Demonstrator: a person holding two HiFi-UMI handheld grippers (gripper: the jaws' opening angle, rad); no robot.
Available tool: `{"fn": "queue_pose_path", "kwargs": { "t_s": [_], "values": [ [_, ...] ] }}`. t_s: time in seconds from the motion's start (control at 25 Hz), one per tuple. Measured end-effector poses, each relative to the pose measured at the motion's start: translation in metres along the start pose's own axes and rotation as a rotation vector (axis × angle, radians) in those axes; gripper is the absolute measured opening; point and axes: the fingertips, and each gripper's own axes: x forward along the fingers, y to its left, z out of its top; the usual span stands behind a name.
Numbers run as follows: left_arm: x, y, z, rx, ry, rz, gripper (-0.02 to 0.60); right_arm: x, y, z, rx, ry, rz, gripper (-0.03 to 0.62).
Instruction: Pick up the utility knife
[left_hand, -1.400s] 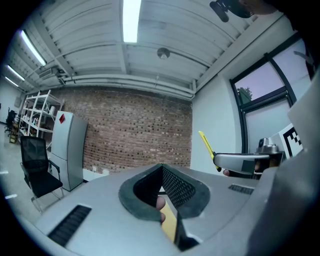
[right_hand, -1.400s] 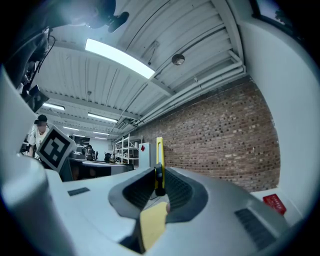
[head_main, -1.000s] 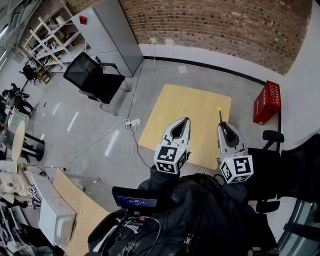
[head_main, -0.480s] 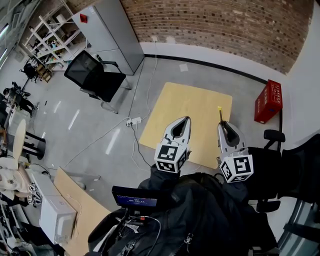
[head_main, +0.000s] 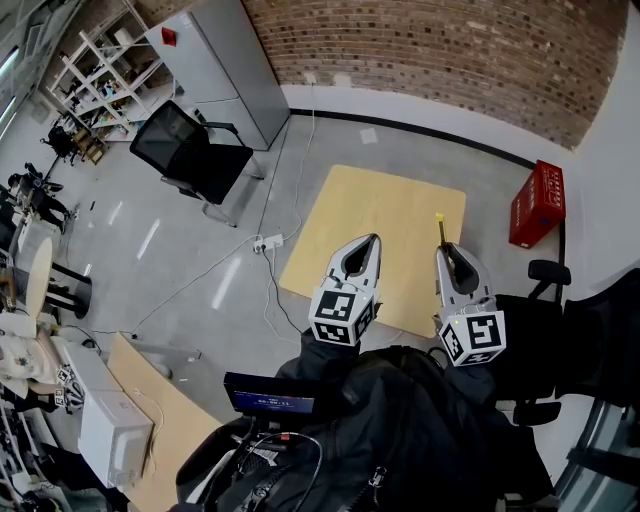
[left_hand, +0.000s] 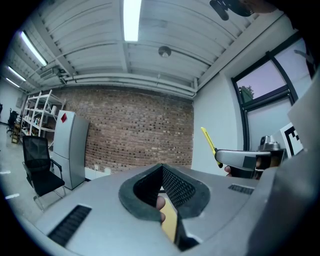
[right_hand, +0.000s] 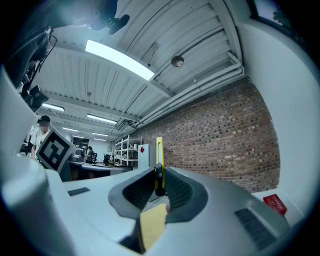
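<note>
Firstly, floor (head_main: 200, 250): grey, seen spread under everything in the head view.
Brick wall (head_main: 430, 50): seen along the far side of the room.
Wooden table (head_main: 380, 215): a pale square top, seen below and in front of both grippers.
Grey cabinet (head_main: 215, 65): stood against the brick wall at the left.
Office chair (head_main: 185, 155): black, placed just in front of the cabinet, well apart from the table.
Red crate (head_main: 536, 203): set on the floor beside the table's right edge.
Left gripper (head_main: 372, 240) (left_hand: 162, 167): held above the table's near edge; its jaws are pressed together with nothing caught between them.
Right gripper (head_main: 443, 248) (right_hand: 159, 172): held beside the left one; its jaws are clamped on the utility knife.
Utility knife (head_main: 439, 228) (right_hand: 159, 155) (left_hand: 209, 142): yellow with a black end, pinched at that end, its slim body pointed out past the jaw tips, lifted clear of the table.
</note>
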Motion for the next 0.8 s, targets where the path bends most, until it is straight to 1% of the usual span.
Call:
{"fn": "queue_pose_path", "kwargs": {
  "t_s": [0.8],
  "values": [
    [-0.0001,0.0002,-0.0020,0.001,0.007,0.000,0.000,0.0006,0.0011,-0.0020,-0.007,0.003,0.000,0.063]
  ]
}}
